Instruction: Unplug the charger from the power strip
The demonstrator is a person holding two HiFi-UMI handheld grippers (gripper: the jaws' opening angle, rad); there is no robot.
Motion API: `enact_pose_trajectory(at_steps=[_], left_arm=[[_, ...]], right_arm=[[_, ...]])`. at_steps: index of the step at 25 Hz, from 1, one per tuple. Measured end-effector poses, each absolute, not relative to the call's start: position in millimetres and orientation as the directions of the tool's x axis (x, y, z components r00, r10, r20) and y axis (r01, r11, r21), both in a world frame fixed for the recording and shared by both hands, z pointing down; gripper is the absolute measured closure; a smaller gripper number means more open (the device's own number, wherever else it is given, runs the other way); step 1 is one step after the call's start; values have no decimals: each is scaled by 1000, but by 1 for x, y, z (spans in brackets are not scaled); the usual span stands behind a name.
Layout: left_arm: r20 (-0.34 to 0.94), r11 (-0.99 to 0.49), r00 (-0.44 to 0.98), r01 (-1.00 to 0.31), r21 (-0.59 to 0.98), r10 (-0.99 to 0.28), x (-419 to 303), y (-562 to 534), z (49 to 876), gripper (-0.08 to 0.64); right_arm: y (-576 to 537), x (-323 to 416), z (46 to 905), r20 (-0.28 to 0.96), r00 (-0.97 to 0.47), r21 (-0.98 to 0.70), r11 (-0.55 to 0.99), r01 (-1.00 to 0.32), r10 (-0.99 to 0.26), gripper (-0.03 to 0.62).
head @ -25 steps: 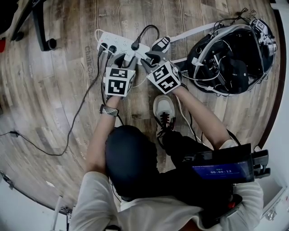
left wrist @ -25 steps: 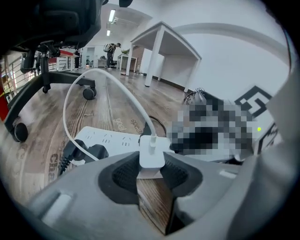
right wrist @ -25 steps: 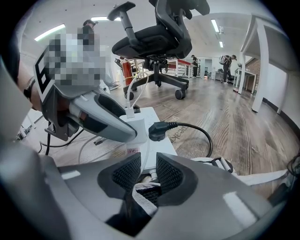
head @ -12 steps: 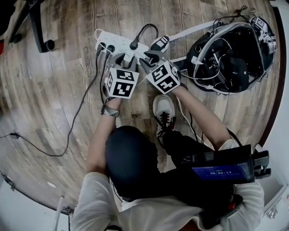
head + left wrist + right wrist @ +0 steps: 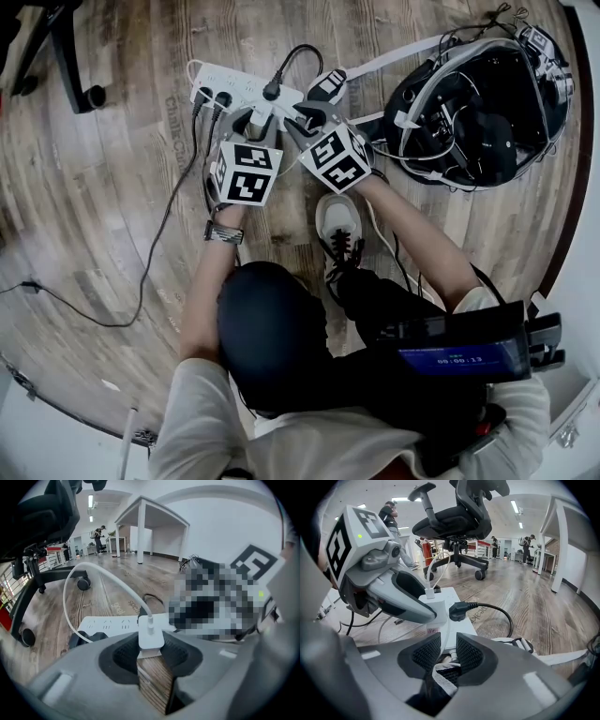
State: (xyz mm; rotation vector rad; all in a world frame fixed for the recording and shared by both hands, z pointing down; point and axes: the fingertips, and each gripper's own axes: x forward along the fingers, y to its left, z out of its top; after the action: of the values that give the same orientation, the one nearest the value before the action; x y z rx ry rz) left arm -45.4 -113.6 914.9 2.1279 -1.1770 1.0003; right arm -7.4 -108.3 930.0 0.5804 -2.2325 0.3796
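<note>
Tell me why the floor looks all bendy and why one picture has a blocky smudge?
Head view: the wide lens bows the floor planks into curves. Left gripper view: the blocky patch was added afterwards, not in the room; the charger looks sharp. Right gripper view: the chair bulges, the ceiling lights shine bright, and the corners go black.

White power strip (image 5: pixel 225 87) lying on the wood floor (image 5: pixel 122 187), with a black plug (image 5: pixel 273 92) stuck in it. Left gripper (image 5: pixel 251 126) is down on the white charger (image 5: pixel 266 112) at the strip's near edge, and right gripper (image 5: pixel 300 118) is at its right end, right beside it. Open black bag (image 5: pixel 478 94) off to the right, a shoe (image 5: pixel 338 223) just below the grippers
</note>
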Motion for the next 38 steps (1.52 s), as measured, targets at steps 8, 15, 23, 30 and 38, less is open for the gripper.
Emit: enact_pose_trajectory(at_steps=[8, 15, 23, 30, 38], left_arm=[[797, -483, 370, -868, 114, -477, -47, -113, 915, 420], [800, -517, 366, -852, 82, -476, -48, -113, 914, 420], [804, -520, 361, -851, 76, -473, -47, -112, 914, 420], [783, -425, 406, -882, 202, -472, -53, -111, 913, 420], [804, -507, 353, -859, 76, -479, -48, -110, 912, 420]], right_arm=[[-108, -8, 930, 755, -592, -83, 854, -513, -282, 488], [-107, -9, 930, 751, -595, -80, 855, -512, -286, 488], [-105, -10, 930, 748, -596, -74, 857, -510, -291, 488], [-106, -9, 930, 747, -596, -71, 856, -512, -295, 488], [-105, -9, 930, 748, -594, -68, 855, -514, -298, 488]])
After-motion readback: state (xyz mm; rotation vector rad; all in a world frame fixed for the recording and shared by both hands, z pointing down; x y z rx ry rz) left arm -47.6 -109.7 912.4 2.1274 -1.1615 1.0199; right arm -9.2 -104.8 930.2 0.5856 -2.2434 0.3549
